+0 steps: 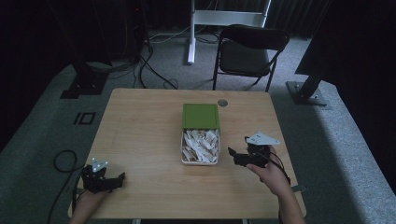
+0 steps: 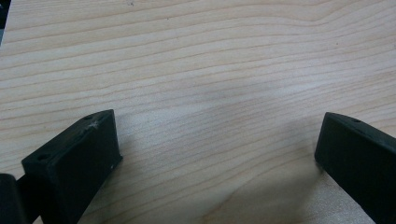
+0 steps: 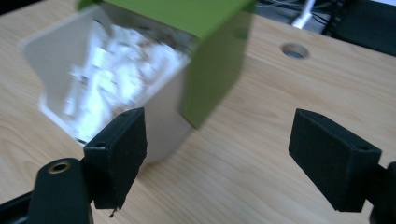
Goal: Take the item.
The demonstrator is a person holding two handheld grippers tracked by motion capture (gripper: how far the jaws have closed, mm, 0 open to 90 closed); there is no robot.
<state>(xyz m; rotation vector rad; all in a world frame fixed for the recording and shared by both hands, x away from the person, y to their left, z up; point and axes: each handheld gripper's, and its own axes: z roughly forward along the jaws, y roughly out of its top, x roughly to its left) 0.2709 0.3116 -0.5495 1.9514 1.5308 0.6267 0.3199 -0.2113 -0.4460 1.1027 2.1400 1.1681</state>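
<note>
A white box [image 1: 200, 161] full of white paper packets [image 1: 200, 145] stands in the middle of the wooden table [image 1: 140, 135], its green lid [image 1: 201, 115] slid back over the far half. My right gripper [image 1: 238, 148] hovers just right of the box, jaws wide apart with nothing between them. In the right gripper view the right gripper [image 3: 217, 151] frames bare wood beside the box's near corner [image 3: 163, 126] and the green lid [image 3: 210, 70]. My left gripper [image 1: 122, 176] rests near the table's front left corner, open; in the left gripper view the left gripper [image 2: 217, 142] has only wood between its jaws.
A round cable hole [image 1: 222, 102] sits in the table just behind the lid. Beyond the table stand a black folding chair [image 1: 250, 51] and a white stand [image 1: 226, 18]. Cables [image 1: 63, 161] lie on the carpet at left.
</note>
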